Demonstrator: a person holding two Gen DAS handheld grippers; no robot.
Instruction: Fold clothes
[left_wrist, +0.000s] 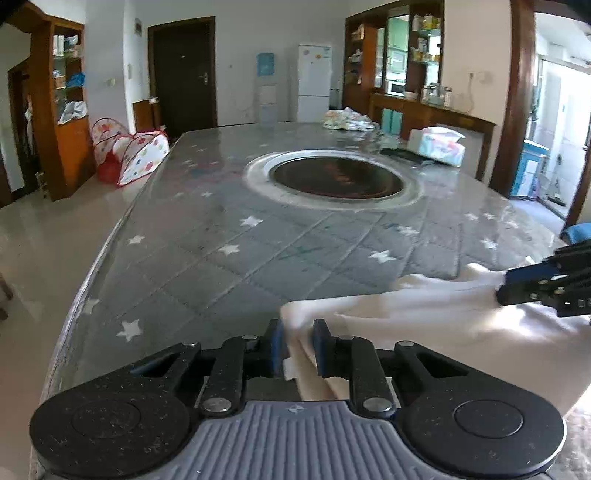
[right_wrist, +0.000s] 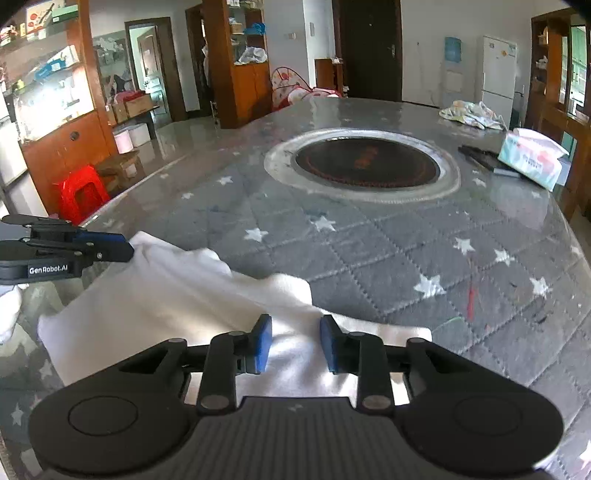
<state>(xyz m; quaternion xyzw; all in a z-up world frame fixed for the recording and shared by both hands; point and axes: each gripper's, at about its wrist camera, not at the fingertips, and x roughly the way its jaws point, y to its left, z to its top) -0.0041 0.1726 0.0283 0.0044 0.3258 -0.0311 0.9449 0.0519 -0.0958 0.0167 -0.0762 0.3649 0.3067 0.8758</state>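
Observation:
A white garment lies partly folded on the near end of a grey star-patterned table. My left gripper is shut on a thick folded edge of the garment at its left corner, and the cloth fills the narrow gap between the blue pads. From the right wrist view, the left gripper pinches that corner at the far left. My right gripper stands open over the garment's right part, with cloth lying between its fingers and not pressed. In the left wrist view, the right gripper rests at the cloth's right edge.
A round dark inset sits mid-table. Beyond it are a tissue pack, a flat black object and a crumpled patterned cloth. A red stool stands on the floor to the left.

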